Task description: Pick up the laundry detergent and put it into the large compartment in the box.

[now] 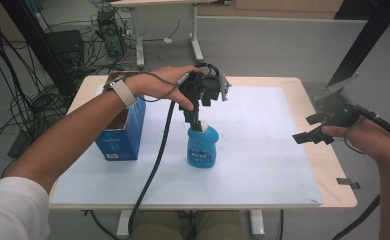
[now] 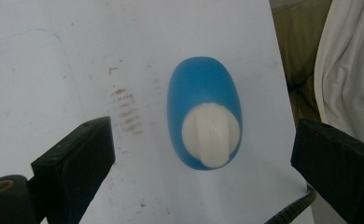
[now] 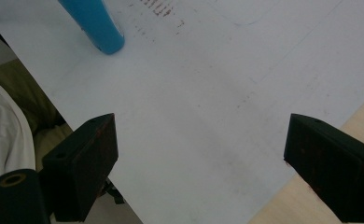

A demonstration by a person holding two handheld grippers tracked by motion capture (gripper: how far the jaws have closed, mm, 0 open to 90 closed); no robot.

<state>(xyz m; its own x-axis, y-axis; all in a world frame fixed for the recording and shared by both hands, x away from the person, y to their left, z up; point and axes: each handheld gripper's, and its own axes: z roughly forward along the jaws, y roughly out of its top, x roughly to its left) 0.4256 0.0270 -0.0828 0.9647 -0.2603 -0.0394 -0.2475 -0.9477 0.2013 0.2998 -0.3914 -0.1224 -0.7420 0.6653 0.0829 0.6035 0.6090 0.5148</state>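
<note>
High view first: the blue bottle (image 1: 202, 146) stands upright near the middle of the white mat (image 1: 263, 165), with bare mat on its right and in front of it, out to the near edge. The left gripper (image 1: 197, 119) hangs straight over the bottle's white cap (image 1: 200, 125), pointing down. In the left gripper view the jaws stand wide apart, one on each side of the bottle (image 2: 203, 109), gripping nothing, and the cap (image 2: 211, 134) sits between them, nearer the right jaw. A blue box (image 1: 120, 131) stands near the mat's left edge, well apart from the bottle, under the person's left forearm.

The right gripper (image 1: 310, 129) hovers off by the table's right edge, over the wood strip beside the mat. Its jaws are spread too, empty, over open mat.

The bottle's label carries white lettering, too blurred to read. The box has a small white label low on its front, unreadable as well.
</note>
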